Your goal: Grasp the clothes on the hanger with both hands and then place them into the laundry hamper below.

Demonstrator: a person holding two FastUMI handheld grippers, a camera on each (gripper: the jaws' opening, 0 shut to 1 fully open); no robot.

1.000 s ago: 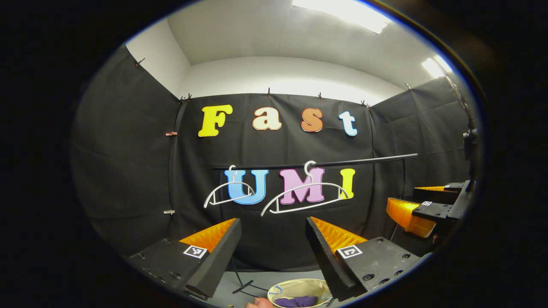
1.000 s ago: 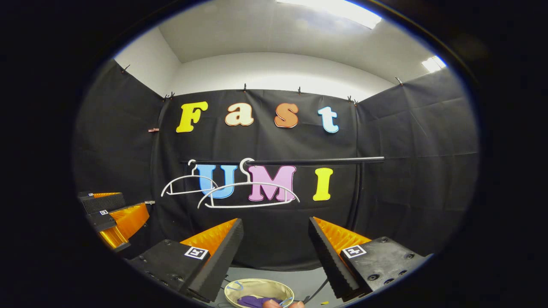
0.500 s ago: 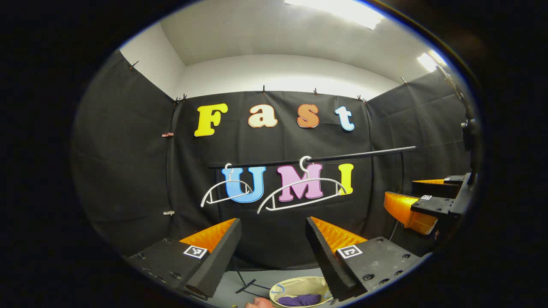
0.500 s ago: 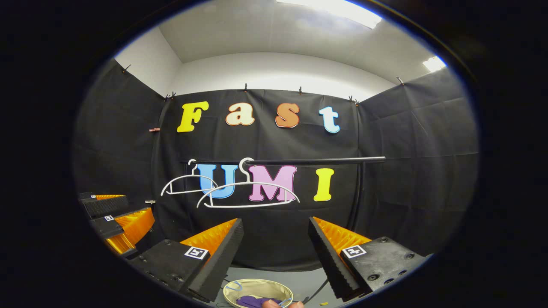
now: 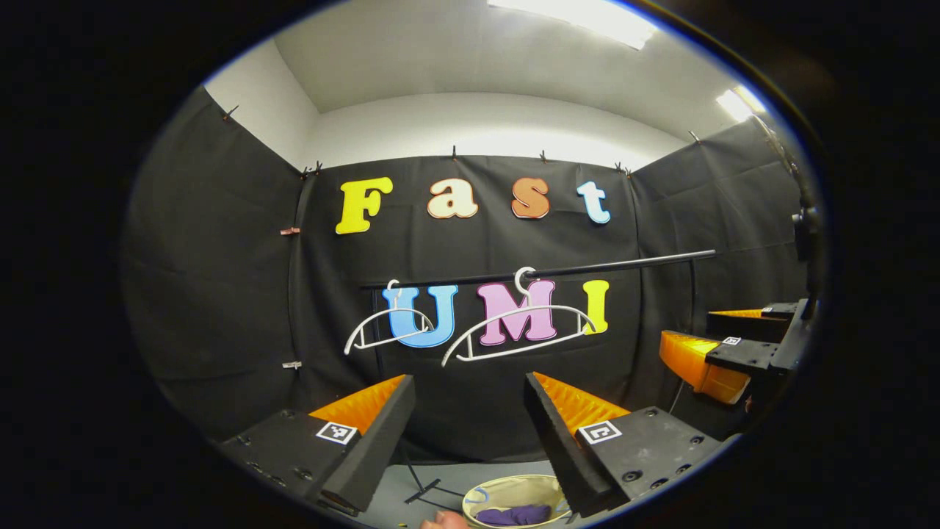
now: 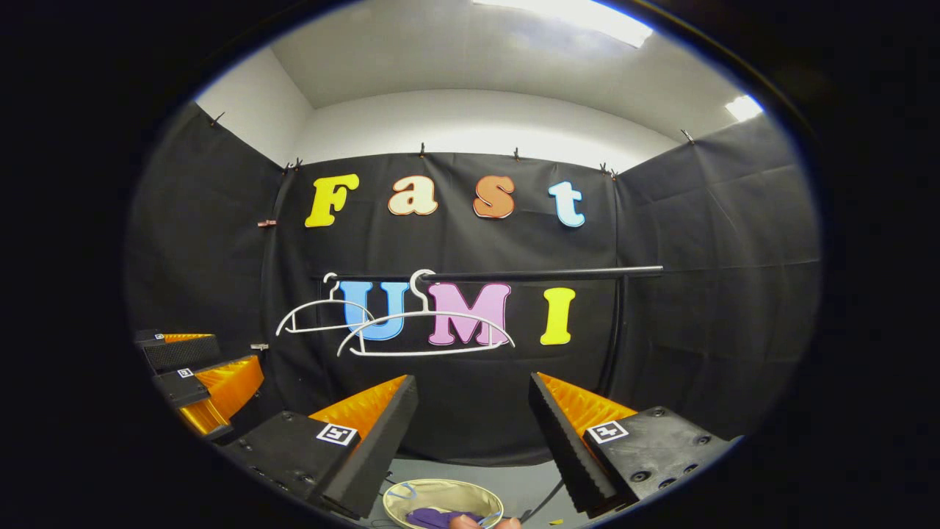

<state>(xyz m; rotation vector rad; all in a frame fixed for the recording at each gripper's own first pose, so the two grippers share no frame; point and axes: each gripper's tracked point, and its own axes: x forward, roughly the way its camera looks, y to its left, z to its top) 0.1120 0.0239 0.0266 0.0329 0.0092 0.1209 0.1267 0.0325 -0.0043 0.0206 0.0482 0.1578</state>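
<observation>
Black cloth walls the booth, and on the far rail (image 5: 543, 273) two white hangers (image 5: 514, 332) hang bare. Barely anything has shifted over the last second: the left gripper (image 5: 468, 411) and right gripper (image 6: 471, 411) both hold level, jaws spread wide and empty. Down low, the purple clothes (image 5: 514, 516) already lie in the laundry hamper (image 6: 440, 491), so the job looks finished.

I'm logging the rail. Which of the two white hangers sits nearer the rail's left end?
The smaller-looking hanger, hooked at the rail's left end over the blue letter. The other hanger hangs further right, over the pink letter. Both are bare.
</observation>
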